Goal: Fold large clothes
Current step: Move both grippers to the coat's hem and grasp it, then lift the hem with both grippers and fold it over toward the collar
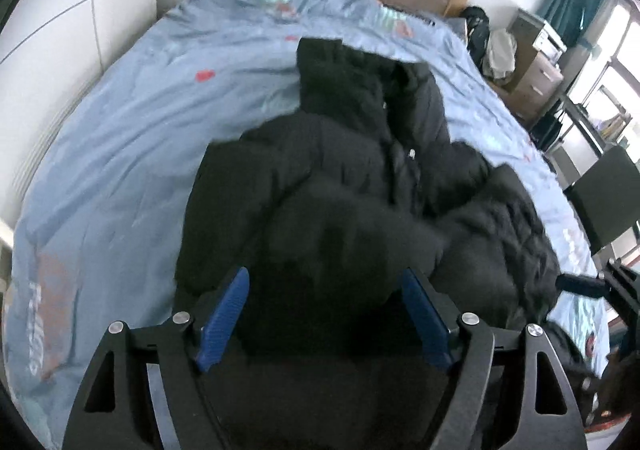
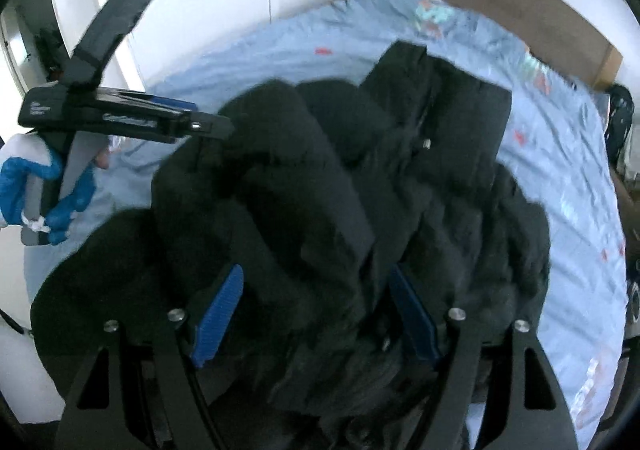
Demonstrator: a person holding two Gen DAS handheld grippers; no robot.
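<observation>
A big black coat (image 1: 352, 178) lies in the middle of the bed (image 1: 132, 154), on the blue blanket. Both sleeves look pulled in over the front, so I think the sides are folded. The bottom half is not folded up yet, and the coat is bumpy. The left gripper (image 1: 326, 316) hangs over the near end with its fingers apart. The right gripper (image 2: 314, 314) has its fingers apart too, with coat cloth bunched between them.

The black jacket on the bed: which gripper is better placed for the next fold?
Probably the right gripper: its open jaws already straddle bunched black jacket fabric. The left gripper is open too, above smoother padding.
</observation>
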